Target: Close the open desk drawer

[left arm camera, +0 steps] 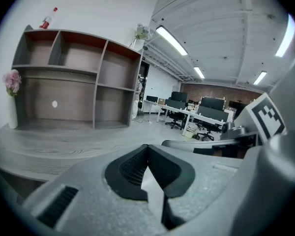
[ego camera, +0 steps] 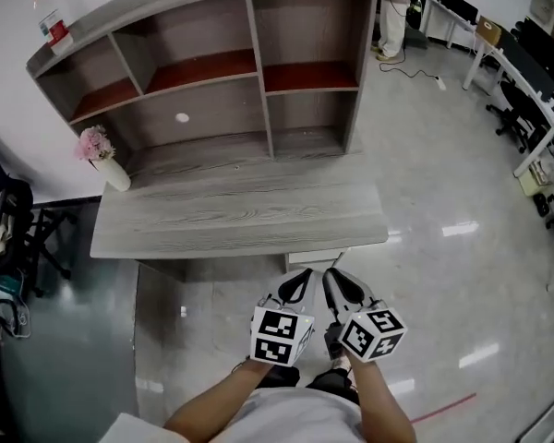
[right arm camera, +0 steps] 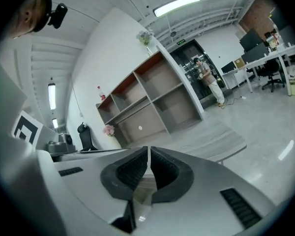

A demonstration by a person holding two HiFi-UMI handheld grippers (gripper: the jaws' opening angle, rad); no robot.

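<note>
The grey wood desk (ego camera: 240, 212) with its shelf unit (ego camera: 212, 72) stands ahead of me. A narrow pale strip, the drawer front (ego camera: 314, 258), shows just under the desk's front edge; I cannot tell how far it stands out. My left gripper (ego camera: 300, 280) and right gripper (ego camera: 336, 281) hang side by side in front of that edge, above the floor, touching nothing. In the left gripper view the left gripper (left arm camera: 147, 146) is shut with its tips meeting on nothing. In the right gripper view the right gripper (right arm camera: 148, 149) is shut too, and nothing sits between its pads.
A white vase of pink flowers (ego camera: 103, 160) stands at the desk's back left. A bottle (ego camera: 54, 26) sits on top of the shelf unit. A black chair (ego camera: 14, 233) is at the left, with office desks and chairs (ego camera: 526, 109) at the right. A person (ego camera: 397, 12) stands far back.
</note>
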